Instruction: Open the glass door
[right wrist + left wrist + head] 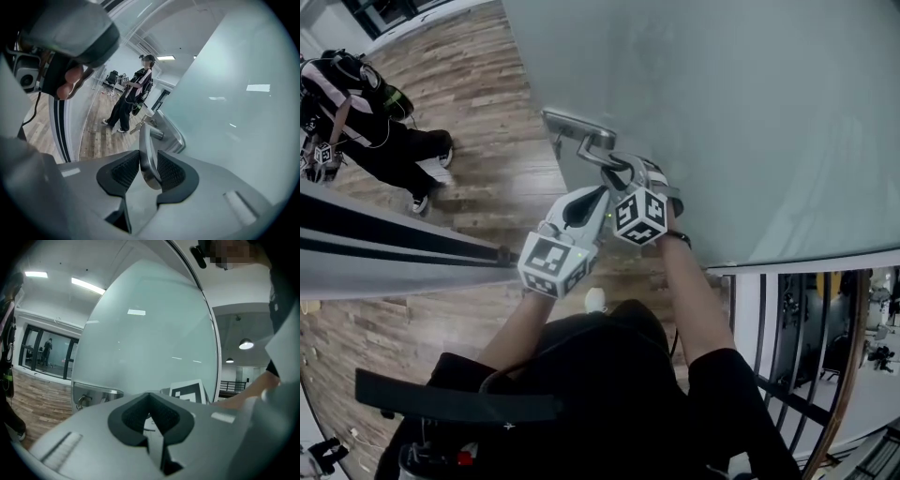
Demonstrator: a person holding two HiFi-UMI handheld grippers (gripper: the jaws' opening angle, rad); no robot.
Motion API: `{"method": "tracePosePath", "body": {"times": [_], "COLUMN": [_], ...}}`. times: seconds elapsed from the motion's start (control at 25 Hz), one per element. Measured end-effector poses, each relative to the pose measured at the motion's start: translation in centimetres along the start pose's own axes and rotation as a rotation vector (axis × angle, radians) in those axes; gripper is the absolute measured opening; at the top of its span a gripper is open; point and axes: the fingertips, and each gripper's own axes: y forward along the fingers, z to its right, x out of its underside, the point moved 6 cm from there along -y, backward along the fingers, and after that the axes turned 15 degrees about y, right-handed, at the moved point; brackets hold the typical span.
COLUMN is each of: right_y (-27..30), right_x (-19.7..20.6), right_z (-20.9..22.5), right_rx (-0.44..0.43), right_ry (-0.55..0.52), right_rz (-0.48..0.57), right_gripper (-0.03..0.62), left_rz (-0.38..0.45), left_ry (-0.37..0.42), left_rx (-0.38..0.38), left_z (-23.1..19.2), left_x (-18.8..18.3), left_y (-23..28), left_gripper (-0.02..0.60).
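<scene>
Item: glass door (750,112), frosted, pale green, filling the upper right of the head view and seen standing beside a wooden floor (487,84). Fitting: a metal lever handle (581,141) is mounted on a backplate near the door's edge, at the middle of the head view. Right claw (619,169): it is shown closed on the free end of the lever; in the right gripper view the curved metal bar (145,140) is seen standing upright between the two dark ribbed pads of the claw (149,161), held narrowly on both sides. Left claw (598,194): it is placed just beside and below the right one, close to the door face but apart from the handle; in the left gripper view its pads (151,401) are seen drawn together with nothing between them, and the door pane (150,348) and the handle's backplate (96,392) are seen ahead of it. The marker cube (190,391) of the right claw is visible just past the left claw's tips. Surroundings: a glass partition (394,234) with dark horizontal stripes is recorded at left; a second person (366,122) in dark clothing is seen standing on the floor well apart from the door; a dark railing (787,356) is noted at lower right.
</scene>
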Motion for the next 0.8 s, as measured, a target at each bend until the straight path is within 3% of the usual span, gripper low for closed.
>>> {"method": "tracePosePath", "body": {"times": [0.4,0.8], "right_y": [1.7,3.7], "right_x": [-0.3,-0.2], "right_z": [3.3,6.1], "right_rx": [-0.035,-0.087], "right_ry": [0.019,0.03], "right_rz": [-0.022,-0.023], "right_gripper": [0.107,0.091], "left_rz": [-0.006,-0.017], "left_ry": [-0.008,-0.01], "left_rx": [0.02,-0.015], "left_z": [-1.0,-2.6], "left_x": [-0.1,0.1], "left_y": [2.1,5.8], "left_gripper": [0.0,0.0]}}
